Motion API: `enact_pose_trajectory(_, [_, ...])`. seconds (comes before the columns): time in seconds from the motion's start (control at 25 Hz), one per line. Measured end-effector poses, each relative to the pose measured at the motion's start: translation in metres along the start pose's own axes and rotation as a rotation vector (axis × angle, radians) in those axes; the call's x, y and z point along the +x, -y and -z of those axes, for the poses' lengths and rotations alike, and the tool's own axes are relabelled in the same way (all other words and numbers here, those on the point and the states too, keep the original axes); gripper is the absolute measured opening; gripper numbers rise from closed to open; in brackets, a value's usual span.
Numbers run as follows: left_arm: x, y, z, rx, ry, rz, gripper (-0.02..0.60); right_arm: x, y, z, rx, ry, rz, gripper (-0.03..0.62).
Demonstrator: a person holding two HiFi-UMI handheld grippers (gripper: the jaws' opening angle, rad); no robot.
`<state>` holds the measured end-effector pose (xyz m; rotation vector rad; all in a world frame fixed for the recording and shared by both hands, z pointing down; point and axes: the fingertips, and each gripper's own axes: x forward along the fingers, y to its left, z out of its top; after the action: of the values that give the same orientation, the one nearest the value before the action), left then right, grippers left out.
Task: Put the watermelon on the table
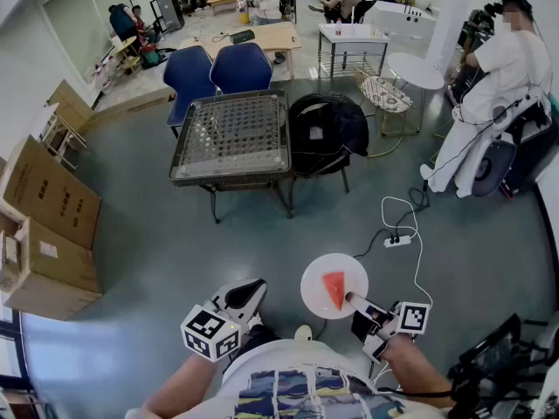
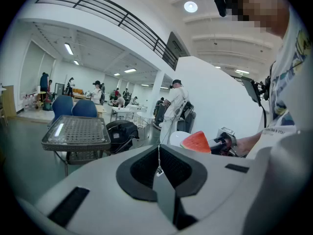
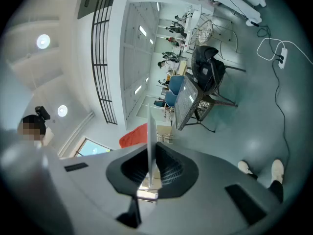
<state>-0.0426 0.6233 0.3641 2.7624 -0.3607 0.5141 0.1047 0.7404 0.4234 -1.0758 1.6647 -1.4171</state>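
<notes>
Over a grey-green floor, seen from the head of a standing person who holds two grippers at waist height. No brand or word can be read: each gripper carries one cube of black-and-white square markers, and the print on the brown cardboard boxes (image 1: 48, 195) along the left wall is too small to make out.

One red wedge of watermelon (image 1: 334, 288) lies in the middle of one white round plate (image 1: 313, 297), its point towards the person. The plate is held in the air, level. The right gripper (image 1: 354, 300) reaches forward on a bare forearm and pinches the plate's near right rim. Its own view shows the rim edge-on between its black padded fingers (image 3: 131, 169), which press on it from both sides.

The left gripper (image 1: 251, 288) sits low by the person's left side and tips slightly downward. Its fingers (image 2: 142, 168) are pressed together with nothing between them.

One square mesh-topped metal table (image 1: 231, 138) stands well apart from the plate, farther ahead across the floor. Two blue chairs (image 1: 243, 66) stand at its far edge. One black chair draped with a dark jacket (image 1: 327, 129) stands beside its right edge. One white power strip (image 1: 397, 241) lies on the floor just beyond the plate. A person in white clothes (image 1: 498, 85) stands at the far right.
</notes>
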Motion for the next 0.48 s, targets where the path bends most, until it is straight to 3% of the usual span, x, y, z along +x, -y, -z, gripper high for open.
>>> enact_pose_trajectory(0.24, [0.012,0.012,-0.006,-0.057,0.003,0.012,0.017,-0.019,0.000,-0.007,-0.004,0.006,-0.014,0.025])
enact_pose_trajectory(0.48, [0.012,-0.005,-0.012,-0.185,0.028,0.001,0.018,-0.014,0.004,-0.005,0.037,0.004,-0.018,0.023])
